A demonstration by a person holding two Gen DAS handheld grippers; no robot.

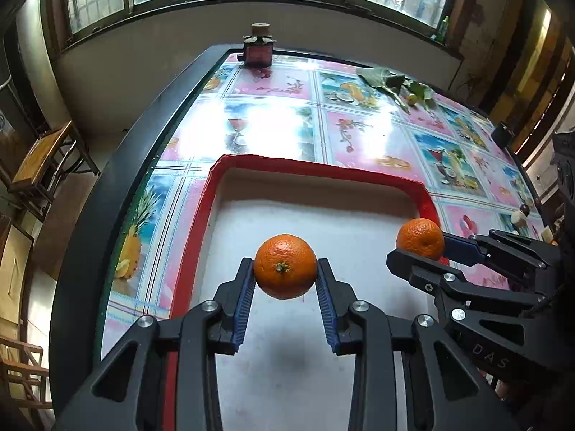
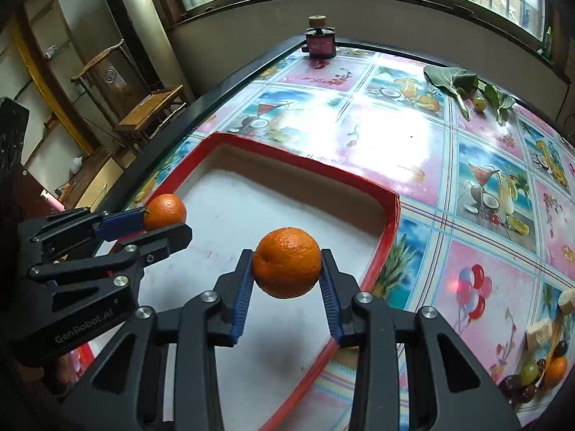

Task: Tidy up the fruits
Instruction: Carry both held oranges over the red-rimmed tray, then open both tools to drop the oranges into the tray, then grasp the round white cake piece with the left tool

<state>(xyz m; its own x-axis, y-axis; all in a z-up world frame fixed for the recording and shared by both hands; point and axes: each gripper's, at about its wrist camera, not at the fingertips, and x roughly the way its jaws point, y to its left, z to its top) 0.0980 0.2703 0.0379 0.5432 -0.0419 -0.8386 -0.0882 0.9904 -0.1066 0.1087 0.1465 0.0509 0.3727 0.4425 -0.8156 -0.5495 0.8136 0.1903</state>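
My left gripper (image 1: 285, 267) is shut on an orange (image 1: 285, 266) and holds it above the white floor of a red-rimmed tray (image 1: 194, 222). My right gripper (image 2: 286, 264) is shut on a second orange (image 2: 286, 262) above the same tray (image 2: 390, 222). In the left wrist view the right gripper (image 1: 420, 248) comes in from the right with its orange (image 1: 419, 237) over the tray's right rim. In the right wrist view the left gripper (image 2: 163, 222) comes in from the left with its orange (image 2: 164, 212).
The tray lies on a glass-topped table with a fruit-print cloth (image 2: 413, 151). A red box with a cork top (image 2: 320, 45) stands at the far edge. Green leaves and a small green fruit (image 2: 479, 103) lie far right. Several small fruits (image 2: 539, 370) lie near right. Wooden chairs (image 2: 143, 107) stand left.
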